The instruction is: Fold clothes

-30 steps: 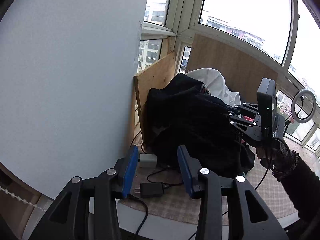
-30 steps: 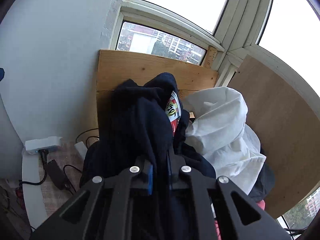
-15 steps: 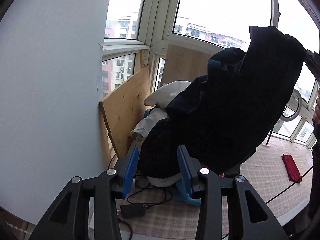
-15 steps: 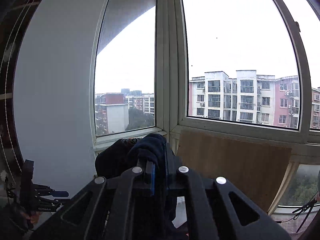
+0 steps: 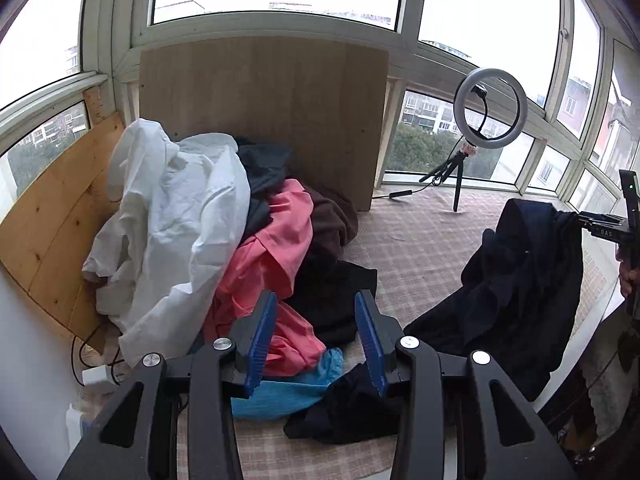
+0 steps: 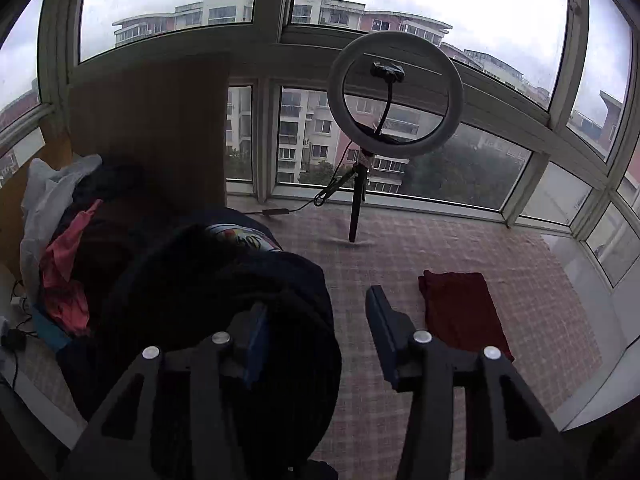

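A heap of clothes lies on the checked cloth (image 5: 420,248): a white garment (image 5: 172,216), a pink one (image 5: 280,248), black pieces (image 5: 336,296) and a blue one (image 5: 288,392). My left gripper (image 5: 316,312) hovers open over the heap's near edge with nothing between its fingers. A dark navy garment (image 5: 520,280) hangs to the right of the heap, with its lower end on the cloth. In the right wrist view this navy garment (image 6: 224,280) drapes over the left finger of my right gripper (image 6: 316,308). Its jaws are opening, and the right pad stands clear of the fabric.
A folded dark red garment (image 6: 460,312) lies on the cloth at the right. A ring light on a tripod (image 5: 490,106) stands by the windows. Wooden boards (image 5: 260,112) back the heap. Cables and a white power strip (image 5: 96,376) lie at the lower left.
My right gripper lifted the navy garment off the heap and carried it right, then its jaws parted. The left gripper swung from the wall to face the heap.
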Motion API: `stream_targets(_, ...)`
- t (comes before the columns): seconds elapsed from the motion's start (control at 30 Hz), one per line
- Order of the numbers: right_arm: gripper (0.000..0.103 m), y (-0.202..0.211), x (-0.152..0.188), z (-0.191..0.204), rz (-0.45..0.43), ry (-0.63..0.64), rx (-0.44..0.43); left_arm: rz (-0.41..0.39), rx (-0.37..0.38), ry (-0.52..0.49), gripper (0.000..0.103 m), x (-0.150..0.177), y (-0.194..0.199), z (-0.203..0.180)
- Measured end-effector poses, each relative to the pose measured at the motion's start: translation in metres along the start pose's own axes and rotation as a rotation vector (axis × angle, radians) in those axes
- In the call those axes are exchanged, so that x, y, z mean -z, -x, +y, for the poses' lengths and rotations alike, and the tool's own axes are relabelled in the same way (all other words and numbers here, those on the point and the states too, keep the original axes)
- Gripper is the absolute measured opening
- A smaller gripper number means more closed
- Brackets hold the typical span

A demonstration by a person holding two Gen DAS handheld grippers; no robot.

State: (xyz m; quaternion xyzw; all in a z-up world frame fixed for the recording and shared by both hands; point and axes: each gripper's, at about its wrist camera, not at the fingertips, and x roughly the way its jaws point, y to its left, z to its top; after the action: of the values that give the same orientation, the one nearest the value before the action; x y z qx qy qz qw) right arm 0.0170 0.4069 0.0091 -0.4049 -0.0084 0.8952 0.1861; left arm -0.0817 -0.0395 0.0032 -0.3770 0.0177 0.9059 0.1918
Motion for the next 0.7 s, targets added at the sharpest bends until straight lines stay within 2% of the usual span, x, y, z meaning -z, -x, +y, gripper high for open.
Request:
stream_targets(0.07, 0.045, -0.057, 0.052, -0.029, 0.188, 0.007, -0.027, 0.08, 0.026, -0.038, 0.039, 0.011, -0.036, -0.044)
stream_targets(0.1, 0.045, -0.077, 0.071, -0.041, 0.243, 0.0, -0.048, 0.12, 0.054, -0.048, 0.039, 0.019, -0.053, -0.065)
stream_targets(0.17, 0.045, -0.096, 0.1, -0.054, 0.275, 0.015, -0.114, 0.202, 0.109, -0.04, 0.039, 0.035, -0.082, -0.103)
stream_targets(0.27, 0.046, -0.105, 0.115, -0.045, 0.269, 0.138, -0.226, 0.265, 0.099, -0.008, 0.039, 0.056, -0.104, -0.137)
stream_targets(0.33, 0.05, -0.108, 0.103, -0.014, 0.238, 0.228, -0.31, 0.28, 0.089, 0.066, 0.039, 0.065, -0.101, -0.14)
stream_targets(0.4, 0.059, -0.11, 0.096, 0.025, 0.197, 0.333, -0.442, 0.27, 0.039, 0.136, 0.039, 0.073, -0.087, -0.132)
stream_targets(0.53, 0.062, -0.106, 0.097, 0.117, 0.137, 0.596, -0.649, 0.22, -0.117, 0.271, 0.039, 0.091, -0.039, -0.092)
stream_targets(0.63, 0.065, -0.109, 0.115, 0.193, 0.144, 0.803, -0.73, 0.177, -0.207, 0.368, 0.039, 0.109, -0.003, -0.063)
stream_targets(0.7, 0.065, -0.117, 0.13, 0.233, 0.19, 0.915, -0.729, 0.156, -0.262, 0.424, 0.039, 0.124, 0.018, -0.048)
